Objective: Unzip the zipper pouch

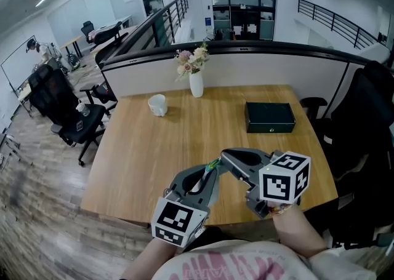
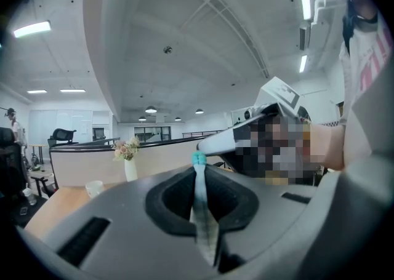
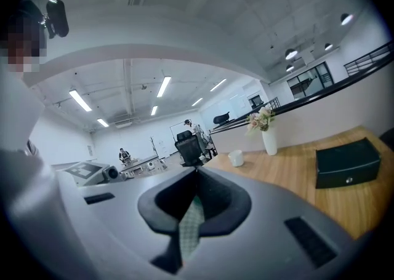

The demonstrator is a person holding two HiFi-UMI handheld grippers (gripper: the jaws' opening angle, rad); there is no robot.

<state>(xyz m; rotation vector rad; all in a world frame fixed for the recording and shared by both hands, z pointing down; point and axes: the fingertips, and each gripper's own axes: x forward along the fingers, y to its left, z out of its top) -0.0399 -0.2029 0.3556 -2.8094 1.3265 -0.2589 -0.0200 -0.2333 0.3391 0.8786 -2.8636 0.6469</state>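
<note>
We hold the pouch (image 2: 203,217) over the table (image 1: 184,137), left gripper (image 1: 213,169) pinching it, right gripper (image 1: 225,156) pinching it too.

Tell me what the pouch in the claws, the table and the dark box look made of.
The pouch, pinched in the left claw and right claw: thin matte woven cloth, fine checked weave; teal tip, possibly plastic. The table: wood or wood-look laminate, satin, with grain lines. The dark box: hard and smooth, plastic or metal, can't tell; small pale catch in front.
</note>
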